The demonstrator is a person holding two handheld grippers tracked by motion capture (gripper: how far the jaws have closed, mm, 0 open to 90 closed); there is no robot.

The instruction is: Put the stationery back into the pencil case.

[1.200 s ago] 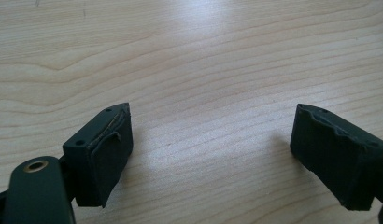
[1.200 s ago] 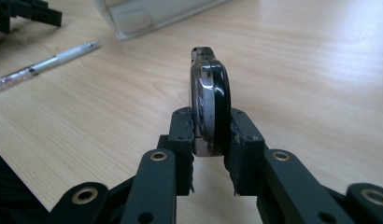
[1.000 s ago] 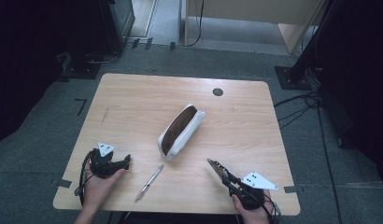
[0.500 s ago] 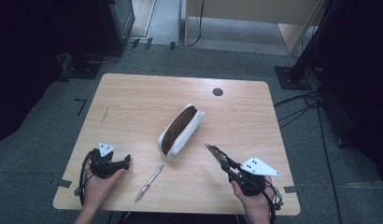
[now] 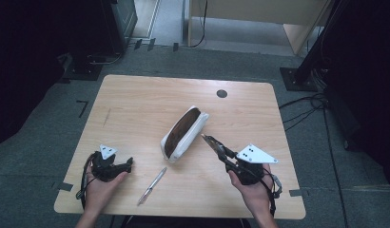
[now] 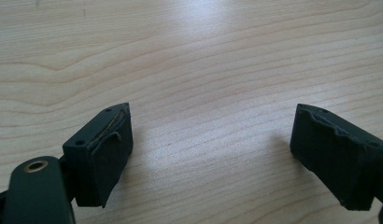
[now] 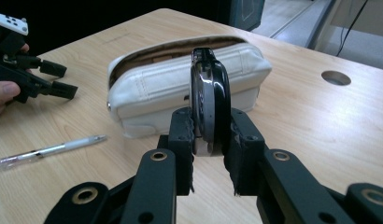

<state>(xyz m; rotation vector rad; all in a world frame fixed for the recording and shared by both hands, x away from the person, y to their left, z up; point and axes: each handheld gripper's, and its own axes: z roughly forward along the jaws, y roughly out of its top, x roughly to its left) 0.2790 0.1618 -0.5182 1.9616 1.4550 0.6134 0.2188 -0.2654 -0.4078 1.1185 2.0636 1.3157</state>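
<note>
- Showed, from above, a white pencil case (image 5: 183, 134) lying at the middle of a wooden table (image 5: 136, 99), its long axis running from 7 to 1 o'clock, zip open and brown lining exposed.
- Placed the right gripper (image 5: 225, 154) at 4 o'clock from the case, raised off the wood and closed on a slim black object (image 5: 209, 141), free end aimed toward 10 o'clock at the case's near end.
- Showed, in the right gripper view, that right gripper (image 7: 210, 126) pinching only the lower end of the glossy slim black object (image 7: 209, 93), held edge-on and upright, with the pencil case (image 7: 180, 93) directly behind at 12 o'clock.
- Placed the left gripper (image 5: 128, 164) at 8 o'clock from the case, low on the table, jaws wide apart with nothing between them, and not bracing the case.
- Confirmed the left gripper (image 6: 213, 135) as open over bare wood in its own view.
- Noted a clear pen (image 5: 151, 186) at 7 o'clock from the case, lying loose between the two hands.
- Judged the grip shallow on a smooth surface: risk of the object pivoting or slipping out on contact.
- Judged the opening narrow and facing sideways: risk of catching the zip edge and missing the inside.
- Judged the case unheld: risk of pushing it toward 11 o'clock instead of entering it.
- Judged the pen at risk of being swept off the table by a low forearm.
</note>
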